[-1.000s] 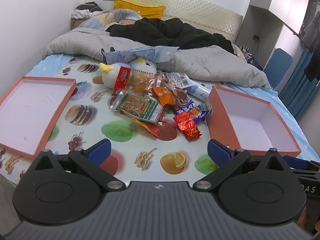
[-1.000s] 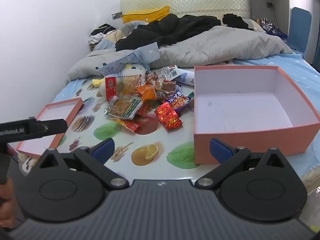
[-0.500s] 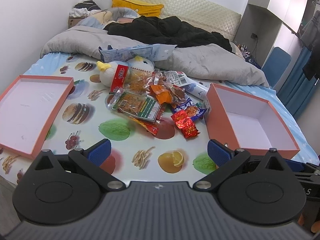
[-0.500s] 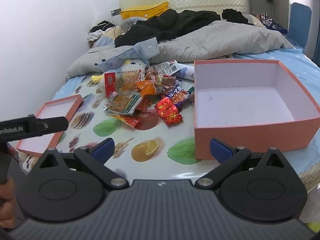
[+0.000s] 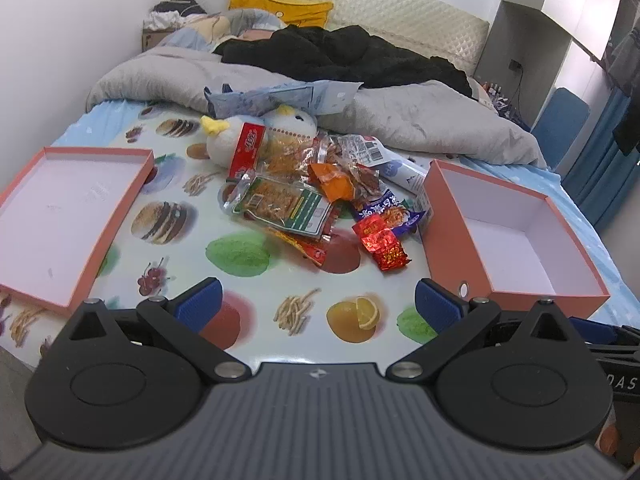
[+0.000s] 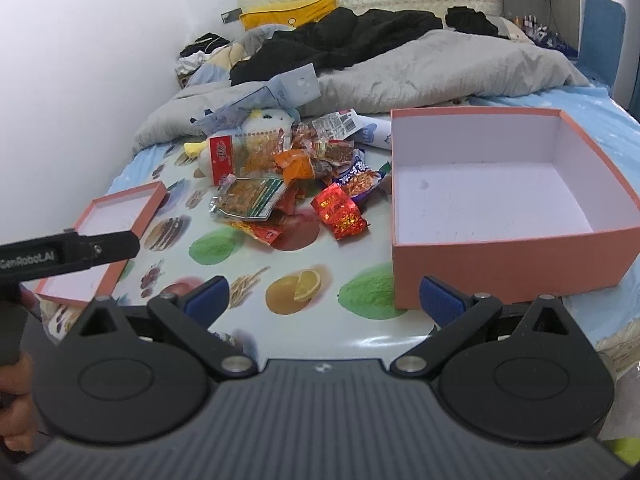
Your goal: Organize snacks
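Note:
A pile of snack packets lies on the food-print sheet in mid-bed; it also shows in the right wrist view. Red foil packets lie at its near right edge. An empty salmon box stands right of the pile. Its shallow lid lies at the left. My left gripper is open and empty, near the bed's front edge. My right gripper is open and empty, left of the box's near corner.
A white plush toy lies behind the pile. A grey duvet and black clothes cover the far bed. A wall runs along the left. A blue chair stands at the right.
Both grippers have moved slightly forward toward the bed. The jaws stay open and nothing on the bed has moved.

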